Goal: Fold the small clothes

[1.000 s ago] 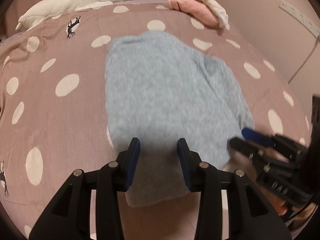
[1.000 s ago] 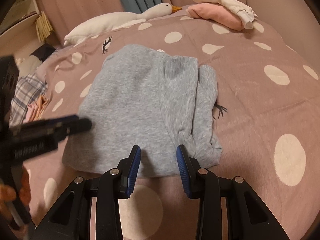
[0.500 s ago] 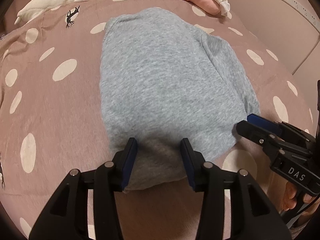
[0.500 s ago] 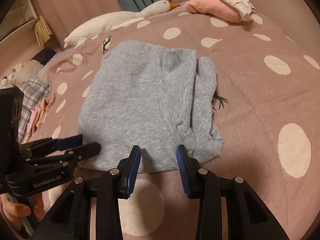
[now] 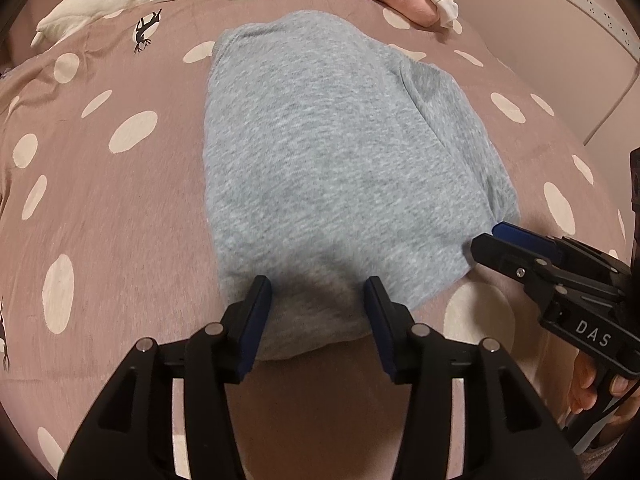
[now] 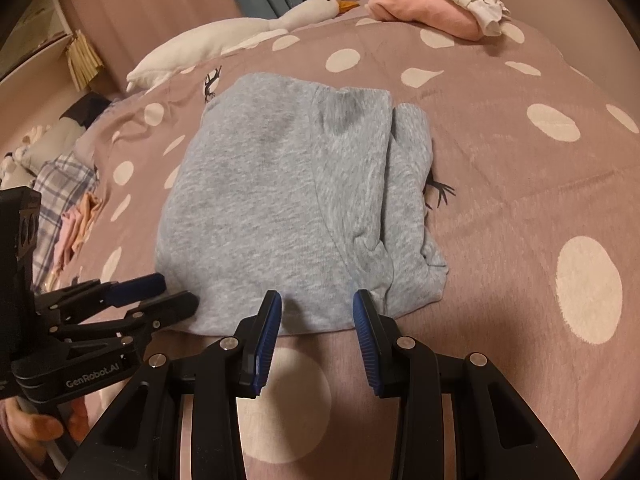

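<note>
A grey folded garment (image 5: 340,160) lies flat on the dotted pink bedspread (image 5: 80,184); its right side is folded over in layers (image 6: 404,200). My left gripper (image 5: 317,284) hovers over the garment's near left edge with its jaws opening; cloth lies between them but the pads do not press it. In the right wrist view the left gripper (image 6: 178,291) reaches to the near left corner. My right gripper (image 6: 317,296) stands open at the near edge, the hem just between its tips. From the left wrist view the right gripper (image 5: 486,237) sits at the near right corner.
A white plush goose (image 6: 240,32) lies along the bed's far side. Folded pink and white clothes (image 6: 432,12) are stacked at the far right. A heap of plaid and pale clothes (image 6: 60,184) sits off the bed's left. A wall socket strip (image 5: 592,12) is on the right.
The left gripper has come in closer over the garment's near edge and its jaws have spread wider. The right gripper has stayed put with the same gap.
</note>
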`<state>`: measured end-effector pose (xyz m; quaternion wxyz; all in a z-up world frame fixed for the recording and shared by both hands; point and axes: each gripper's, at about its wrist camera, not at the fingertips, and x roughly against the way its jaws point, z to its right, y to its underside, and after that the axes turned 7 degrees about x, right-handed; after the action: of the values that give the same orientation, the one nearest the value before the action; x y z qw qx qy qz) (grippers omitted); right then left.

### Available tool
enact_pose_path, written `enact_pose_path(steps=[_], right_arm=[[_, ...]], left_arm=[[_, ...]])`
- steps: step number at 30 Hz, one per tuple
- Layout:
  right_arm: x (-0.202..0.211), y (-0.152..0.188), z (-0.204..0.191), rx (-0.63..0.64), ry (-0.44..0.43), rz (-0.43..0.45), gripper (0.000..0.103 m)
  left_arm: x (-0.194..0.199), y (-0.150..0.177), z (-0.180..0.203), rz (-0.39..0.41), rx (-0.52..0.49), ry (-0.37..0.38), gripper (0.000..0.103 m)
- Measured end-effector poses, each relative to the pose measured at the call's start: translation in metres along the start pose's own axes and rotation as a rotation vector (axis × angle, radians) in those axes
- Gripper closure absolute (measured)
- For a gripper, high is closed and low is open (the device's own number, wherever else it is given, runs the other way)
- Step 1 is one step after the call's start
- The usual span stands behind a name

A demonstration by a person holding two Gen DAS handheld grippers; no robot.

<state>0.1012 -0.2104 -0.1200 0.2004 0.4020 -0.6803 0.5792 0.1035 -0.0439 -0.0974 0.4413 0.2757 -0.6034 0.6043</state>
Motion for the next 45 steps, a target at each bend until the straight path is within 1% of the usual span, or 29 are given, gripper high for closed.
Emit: enact_pose_path(steps=[17, 21, 23, 24, 25, 30, 32, 34, 35, 36, 38, 40, 44, 45], right_arm=[[0.0, 0.008, -0.003, -0.006, 0.008, -0.031, 0.066], [0.001, 0.013, -0.002, -0.012, 0.032, -0.046, 0.065], [0.003, 0.015, 0.0, -0.022, 0.029, -0.045, 0.065], [0.005, 0.015, 0.001, -0.026, 0.029, -0.044, 0.065], [0.007, 0.016, 0.001, -0.028, 0.031, -0.043, 0.065], [0.015, 0.017, 0.002, -0.032, 0.042, -0.038, 0.063], [0.02, 0.018, 0.002, -0.029, 0.046, -0.031, 0.058], [0.024, 0.018, -0.001, -0.024, 0.051, -0.022, 0.054], [0.026, 0.017, -0.002, -0.021, 0.054, -0.018, 0.05], [0.028, 0.016, -0.004, -0.017, 0.058, -0.014, 0.048], [0.033, 0.015, -0.008, -0.006, 0.069, -0.002, 0.041], [0.037, 0.013, -0.012, 0.005, 0.073, 0.011, 0.036], [0.044, 0.009, -0.018, 0.01, 0.101, 0.034, 0.024], [0.045, 0.009, -0.019, 0.008, 0.105, 0.042, 0.023]], left_arm=[[0.009, 0.012, -0.002, -0.006, -0.009, -0.017, 0.048], [0.014, 0.017, -0.002, -0.004, -0.008, -0.03, 0.043], [0.017, 0.018, -0.004, -0.001, -0.002, -0.034, 0.041], [0.018, 0.018, -0.005, 0.0, 0.004, -0.036, 0.036], [0.019, 0.019, -0.007, -0.001, 0.013, -0.039, 0.035], [0.024, 0.022, -0.018, -0.013, 0.076, -0.03, 0.033], [0.025, 0.022, -0.023, -0.024, 0.099, -0.029, 0.033], [0.028, 0.023, -0.027, -0.032, 0.123, -0.026, 0.03], [0.029, 0.023, -0.03, -0.036, 0.137, -0.025, 0.026], [0.031, 0.024, -0.032, -0.038, 0.151, -0.024, 0.023], [0.037, 0.024, -0.037, -0.034, 0.175, -0.018, 0.023], [0.042, 0.025, -0.039, -0.029, 0.192, -0.014, 0.023], [0.055, 0.026, -0.04, -0.002, 0.196, -0.006, 0.02], [0.059, 0.026, -0.04, 0.007, 0.194, -0.005, 0.02]])
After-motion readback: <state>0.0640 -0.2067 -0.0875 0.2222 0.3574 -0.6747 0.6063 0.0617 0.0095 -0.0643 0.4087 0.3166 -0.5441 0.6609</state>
